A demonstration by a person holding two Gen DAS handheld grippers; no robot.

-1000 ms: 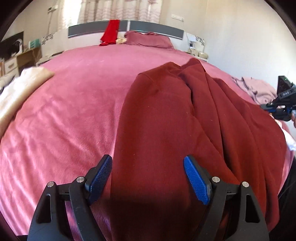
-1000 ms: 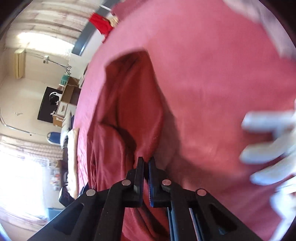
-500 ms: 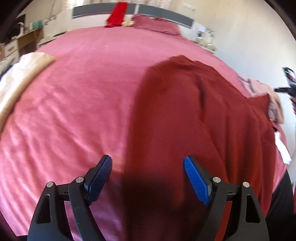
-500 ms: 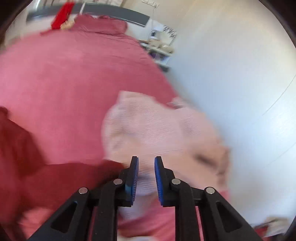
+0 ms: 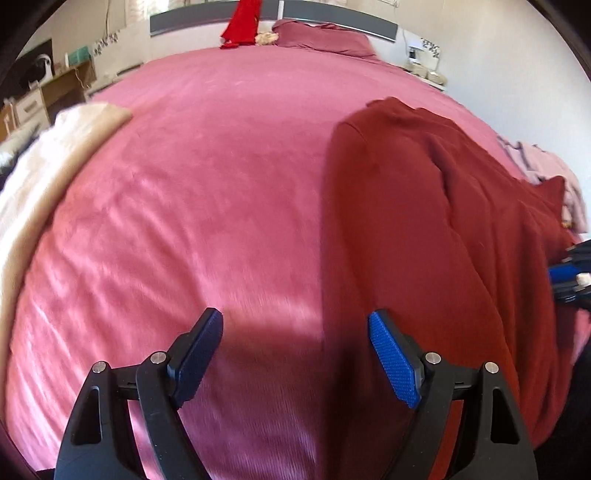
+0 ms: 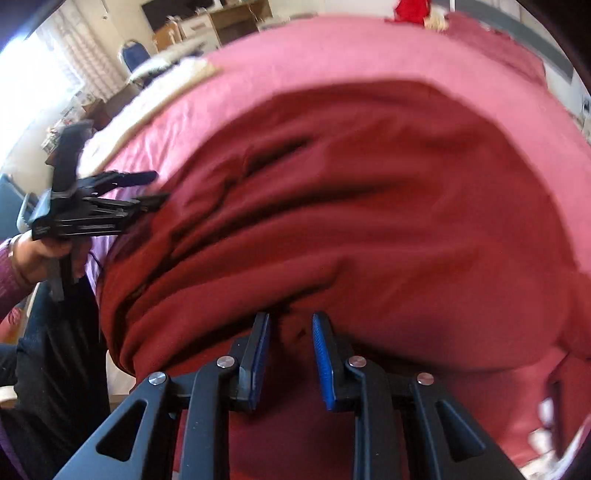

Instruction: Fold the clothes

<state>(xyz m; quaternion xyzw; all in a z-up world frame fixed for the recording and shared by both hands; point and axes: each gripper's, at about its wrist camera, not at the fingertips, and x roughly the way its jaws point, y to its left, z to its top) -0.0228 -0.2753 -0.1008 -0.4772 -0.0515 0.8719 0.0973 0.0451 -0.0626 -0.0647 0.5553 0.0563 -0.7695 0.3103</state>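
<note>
A dark red garment [image 5: 436,229] lies spread on the pink bed [image 5: 207,192], filling the right half of the left wrist view. My left gripper [image 5: 295,332] is open and empty, held just above the bed beside the garment's left edge. In the right wrist view the garment [image 6: 369,206] lies wrinkled across the bed. My right gripper [image 6: 290,332] hangs at its near edge, jaws a little apart with nothing between them. The left gripper [image 6: 92,206] shows at that view's left, in a hand. The right gripper [image 5: 570,275] peeks in at the left wrist view's right edge.
A cream blanket [image 5: 48,162] lies on the bed's left side. A pale pink garment [image 5: 535,162] lies beyond the red one at the right. A bright red cloth [image 5: 242,22] hangs on the headboard beside a dark pink pillow [image 5: 325,37]. Desk and drawers stand at the far left.
The right gripper was shut a second ago and has opened a little. It swung from the pale pink garment to the red garment's near edge. The left gripper shifted left off the garment.
</note>
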